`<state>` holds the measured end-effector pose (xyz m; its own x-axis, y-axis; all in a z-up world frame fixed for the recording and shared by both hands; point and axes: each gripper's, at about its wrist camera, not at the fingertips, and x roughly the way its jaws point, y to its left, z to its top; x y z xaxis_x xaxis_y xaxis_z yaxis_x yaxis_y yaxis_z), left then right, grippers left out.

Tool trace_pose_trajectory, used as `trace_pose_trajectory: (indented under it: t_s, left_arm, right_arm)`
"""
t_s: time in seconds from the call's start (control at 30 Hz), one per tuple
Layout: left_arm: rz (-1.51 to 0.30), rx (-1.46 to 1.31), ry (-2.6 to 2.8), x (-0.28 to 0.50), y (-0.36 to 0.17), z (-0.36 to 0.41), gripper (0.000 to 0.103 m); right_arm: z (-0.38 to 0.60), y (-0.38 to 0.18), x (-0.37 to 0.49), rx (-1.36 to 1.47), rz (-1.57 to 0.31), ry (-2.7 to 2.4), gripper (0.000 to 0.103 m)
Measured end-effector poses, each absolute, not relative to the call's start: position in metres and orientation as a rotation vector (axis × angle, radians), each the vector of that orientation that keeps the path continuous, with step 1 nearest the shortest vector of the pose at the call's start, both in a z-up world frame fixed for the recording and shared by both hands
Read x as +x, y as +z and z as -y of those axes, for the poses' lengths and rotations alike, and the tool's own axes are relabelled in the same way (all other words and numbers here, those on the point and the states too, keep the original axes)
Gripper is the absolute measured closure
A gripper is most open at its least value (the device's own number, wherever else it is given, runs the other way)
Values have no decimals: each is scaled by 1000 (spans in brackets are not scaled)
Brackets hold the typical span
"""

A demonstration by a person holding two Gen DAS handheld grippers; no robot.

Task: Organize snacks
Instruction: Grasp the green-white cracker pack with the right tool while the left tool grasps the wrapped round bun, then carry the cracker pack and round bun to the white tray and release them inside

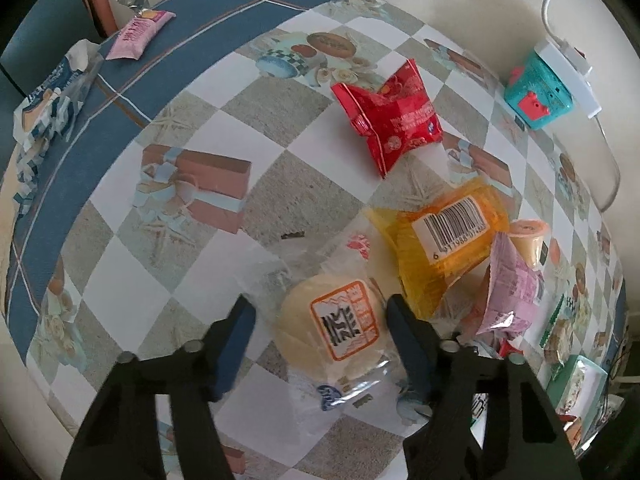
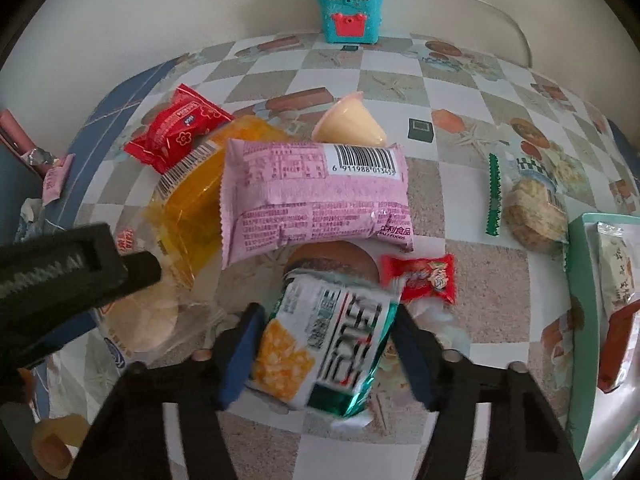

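Observation:
My left gripper (image 1: 320, 326) is open, its jaws either side of a round pale cake in clear wrap (image 1: 332, 324) lying on the table. My right gripper (image 2: 326, 338) has its jaws against a green-and-white snack packet (image 2: 326, 340). Beyond the cake lie an orange packet (image 1: 444, 236), a red packet (image 1: 390, 116), a pink packet (image 1: 510, 284) and a jelly cup (image 1: 528, 240). In the right wrist view the pink packet (image 2: 316, 196) lies across the orange one (image 2: 192, 196), with the jelly cup (image 2: 350, 122), a small red candy (image 2: 420, 278) and the left gripper's body (image 2: 68, 276) nearby.
A mint green tray (image 2: 580, 300) at the right edge holds packets. A green-edged cookie packet (image 2: 528, 208) lies beside it. A teal toy box (image 2: 348, 12) stands at the wall with a white cable. A pink packet (image 1: 138, 34) and crumpled wrappers (image 1: 52, 96) lie far left.

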<state>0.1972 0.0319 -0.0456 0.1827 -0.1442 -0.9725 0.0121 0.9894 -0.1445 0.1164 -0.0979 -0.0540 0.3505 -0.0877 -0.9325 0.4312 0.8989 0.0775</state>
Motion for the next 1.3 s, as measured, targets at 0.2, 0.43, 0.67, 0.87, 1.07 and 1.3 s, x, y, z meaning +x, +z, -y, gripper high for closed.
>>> trace_pose_trajectory:
  t_s: [0.2,0.43,0.67,0.87,1.07,1.3]
  left_arm:
    - [-1377,-100,-98,195,-42,-31,47]
    - [-1356,-118,-59,188,-32,-40,48]
    - [-1325,-140,-57,175,-13,-41,48]
    - [-1276,-153,-50,167,10,-43,48]
    - [-1218,-156,-52,158,36,-44,48]
    - [-1173,-147,-74,145,57,-33,48]
  right_arm:
    - [108,-50,116,351,-1169,-345,45]
    - [114,-48,111,362,-1167,-332,48]
    - [116,-31,102,368,-1140,-320,49]
    - [126,-10,92,389,-1097,-322,49]
    - [141,24,77,418,-1015,-341,49]
    - [171,58,53,443,-929,-401,49]
